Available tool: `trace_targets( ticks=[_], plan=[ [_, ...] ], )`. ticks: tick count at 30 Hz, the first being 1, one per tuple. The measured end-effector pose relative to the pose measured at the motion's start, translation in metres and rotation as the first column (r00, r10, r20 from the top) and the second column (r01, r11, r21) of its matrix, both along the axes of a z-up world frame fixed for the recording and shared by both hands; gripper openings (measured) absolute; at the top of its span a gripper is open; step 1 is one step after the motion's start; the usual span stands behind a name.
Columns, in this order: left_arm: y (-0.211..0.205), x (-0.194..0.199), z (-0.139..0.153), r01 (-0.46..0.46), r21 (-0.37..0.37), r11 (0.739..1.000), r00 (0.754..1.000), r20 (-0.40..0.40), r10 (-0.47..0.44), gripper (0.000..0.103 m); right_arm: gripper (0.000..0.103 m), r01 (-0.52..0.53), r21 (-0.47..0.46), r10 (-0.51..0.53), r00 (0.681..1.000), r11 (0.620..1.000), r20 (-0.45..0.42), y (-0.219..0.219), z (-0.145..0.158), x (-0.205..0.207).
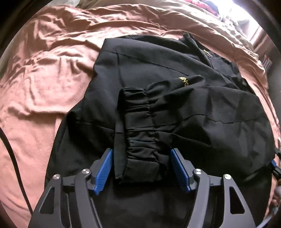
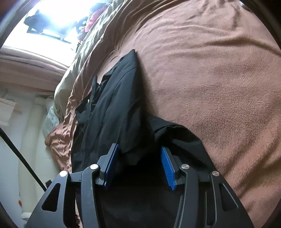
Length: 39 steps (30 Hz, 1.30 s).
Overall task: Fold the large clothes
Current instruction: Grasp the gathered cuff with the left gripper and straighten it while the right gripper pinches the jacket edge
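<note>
A black jacket (image 1: 158, 73) with a small yellow logo lies spread on the pink bed cover. One sleeve is folded across its front, ending in a gathered elastic cuff (image 1: 140, 133). My left gripper (image 1: 140, 154) points steeply down over that cuff, jaws wide, and the cuff lies between the blue pads (image 1: 103, 168) without being squeezed. In the right wrist view the jacket (image 2: 112, 108) runs away along the bed edge. My right gripper (image 2: 138, 154) stands half open over a folded edge of the black fabric, which lies loose between its pads (image 2: 167, 168).
The wrinkled pink bed cover (image 1: 43, 79) surrounds the jacket, with a wide stretch of it (image 2: 219, 79) to the right. A bright window (image 2: 52, 15) and piled bedding lie at the far end. A black cable (image 1: 12, 157) crosses the left edge. The bed's side drops to a white floor (image 2: 26, 140).
</note>
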State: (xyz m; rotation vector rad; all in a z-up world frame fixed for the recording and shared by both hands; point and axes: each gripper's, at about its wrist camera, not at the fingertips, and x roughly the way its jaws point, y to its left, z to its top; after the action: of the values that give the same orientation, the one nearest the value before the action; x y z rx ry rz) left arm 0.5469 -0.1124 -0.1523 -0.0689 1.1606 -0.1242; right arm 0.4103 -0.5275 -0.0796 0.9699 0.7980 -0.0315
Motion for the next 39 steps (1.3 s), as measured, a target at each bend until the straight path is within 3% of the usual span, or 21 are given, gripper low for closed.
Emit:
trace_targets(
  ticks=[3, 4, 5, 7, 13, 18, 21, 23, 25, 28, 33, 39],
  plan=[
    [-0.006, -0.007, 0.008, 0.016, 0.065, 0.998, 1.000, 0.025, -0.018, 0.040, 0.047, 0.011, 0.015, -0.011, 1.000, 1.000, 0.008, -0.002, -0.002, -0.001],
    [-0.009, -0.010, 0.013, 0.030, 0.085, 0.996, 0.999, 0.040, -0.033, 0.024, 0.047, 0.015, 0.019, -0.015, 1.000, 1.000, 0.010, -0.002, -0.002, -0.002],
    [-0.012, -0.013, 0.020, 0.046, 0.123, 0.991, 0.997, 0.054, -0.053, 0.016, 0.047, 0.018, 0.024, -0.019, 1.000, 1.000, 0.013, -0.003, -0.003, -0.002],
    [-0.013, -0.016, 0.032, 0.071, 0.135, 0.988, 0.994, 0.073, -0.081, 0.012, 0.047, 0.026, 0.035, -0.026, 0.999, 0.999, 0.020, -0.004, -0.005, -0.005],
    [-0.016, -0.011, 0.074, 0.079, 0.168, 0.983, 0.981, 0.164, -0.107, 0.011, 0.045, 0.038, 0.064, -0.040, 0.999, 0.997, 0.035, -0.009, -0.010, -0.011],
    [-0.012, 0.007, 0.089, 0.057, 0.205, 0.977, 0.976, 0.197, -0.098, 0.010, 0.044, 0.043, 0.064, -0.045, 0.998, 0.997, 0.036, -0.009, -0.010, -0.013],
    [-0.007, 0.016, 0.084, 0.037, 0.204, 0.978, 0.979, 0.190, -0.077, 0.010, 0.043, 0.051, 0.067, -0.054, 0.998, 0.996, 0.036, -0.011, -0.010, -0.014],
    [-0.003, 0.022, 0.072, 0.025, 0.190, 0.982, 0.985, 0.162, -0.056, 0.010, 0.035, 0.067, 0.055, -0.068, 0.997, 0.996, 0.023, -0.011, -0.011, -0.015],
    [0.002, 0.026, 0.055, 0.016, 0.187, 0.982, 0.991, 0.127, -0.040, 0.010, 0.018, 0.102, 0.063, -0.102, 0.995, 0.993, 0.006, -0.015, -0.015, -0.019],
    [0.006, 0.027, 0.031, 0.005, 0.181, 0.983, 0.996, 0.086, -0.021, 0.010, 0.006, 0.131, 0.099, -0.132, 0.991, 0.986, 0.004, -0.019, -0.020, -0.022],
    [0.013, 0.028, 0.016, -0.007, 0.173, 0.985, 0.998, 0.070, -0.006, 0.013, 0.005, 0.145, 0.088, -0.145, 0.989, 0.986, 0.003, -0.014, -0.018, -0.026],
    [0.025, 0.025, 0.033, -0.007, 0.111, 0.994, 0.997, 0.074, -0.001, 0.021, 0.007, 0.127, 0.021, -0.126, 0.991, 0.992, -0.038, -0.003, 0.001, -0.031]
  ],
)
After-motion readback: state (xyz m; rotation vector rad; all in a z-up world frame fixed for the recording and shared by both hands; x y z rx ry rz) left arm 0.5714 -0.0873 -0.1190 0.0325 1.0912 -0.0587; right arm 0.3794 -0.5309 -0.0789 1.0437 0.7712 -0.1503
